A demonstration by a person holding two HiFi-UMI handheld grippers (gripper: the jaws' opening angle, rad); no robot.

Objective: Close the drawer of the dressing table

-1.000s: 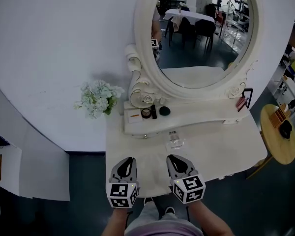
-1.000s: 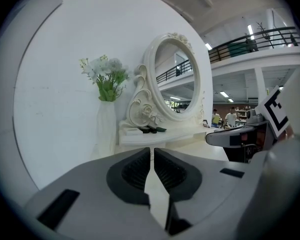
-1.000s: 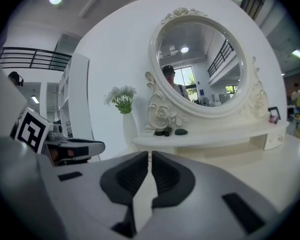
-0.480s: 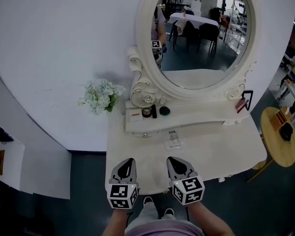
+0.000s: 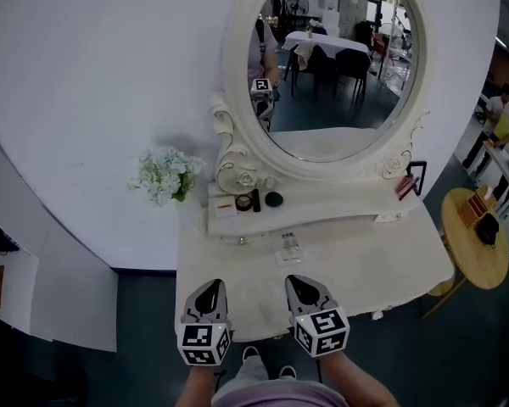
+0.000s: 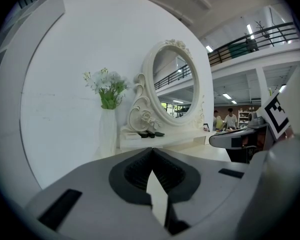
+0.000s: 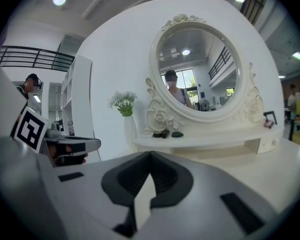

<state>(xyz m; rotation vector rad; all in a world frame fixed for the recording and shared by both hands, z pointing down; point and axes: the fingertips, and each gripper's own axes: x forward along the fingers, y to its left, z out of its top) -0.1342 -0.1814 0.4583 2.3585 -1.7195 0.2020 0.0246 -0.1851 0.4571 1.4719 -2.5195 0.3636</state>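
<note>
The white dressing table point(image 5: 365, 261) stands against a white wall under an oval mirror point(image 5: 331, 66). Its raised shelf point(image 5: 322, 206) has a small drawer front with a round knob point(image 5: 240, 241) under the left end. Another small knobbed drawer point(image 7: 266, 144) sits under the right end and looks flush. Side by side over the table's near part, my left gripper point(image 5: 210, 288) and right gripper point(image 5: 299, 285) are both shut and empty. The left gripper point(image 6: 152, 151) and right gripper point(image 7: 150, 156) point at the shelf from a distance, touching nothing.
Dark cosmetics point(image 5: 256, 200) lie on the shelf's left part. A small clear item point(image 5: 290, 246) rests on the tabletop ahead of my right gripper. A vase of white flowers point(image 5: 163, 176) stands at the table's back left. A round wooden side table point(image 5: 479, 244) is at the right.
The head view has shifted a little. Both grippers sit slightly lower in the picture, and their jaws have closed from a small gap to touching.
</note>
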